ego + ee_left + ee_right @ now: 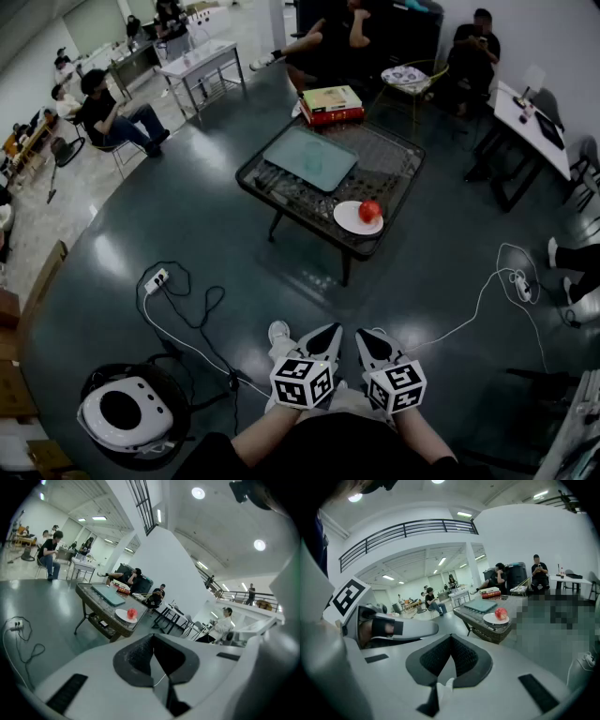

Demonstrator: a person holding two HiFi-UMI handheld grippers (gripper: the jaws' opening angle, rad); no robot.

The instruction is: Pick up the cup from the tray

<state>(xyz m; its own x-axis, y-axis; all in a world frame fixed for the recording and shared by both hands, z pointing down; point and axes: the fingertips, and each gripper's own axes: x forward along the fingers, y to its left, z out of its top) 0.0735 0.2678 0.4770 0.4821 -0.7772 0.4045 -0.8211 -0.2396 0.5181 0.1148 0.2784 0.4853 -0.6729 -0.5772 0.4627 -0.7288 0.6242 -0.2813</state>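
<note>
Left gripper (325, 336), right gripper (367, 339): jaws closed, empty, well apart from table (398, 155). Table: tray (286, 147), apple (369, 211) on plate (349, 221).

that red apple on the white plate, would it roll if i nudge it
Probably: the apple is round and sits loose on a shallow plate, so a nudge could roll it off. The plate lies near the table edge, so it might drop. Its skin looks smooth, likely slippery to grip.
</note>
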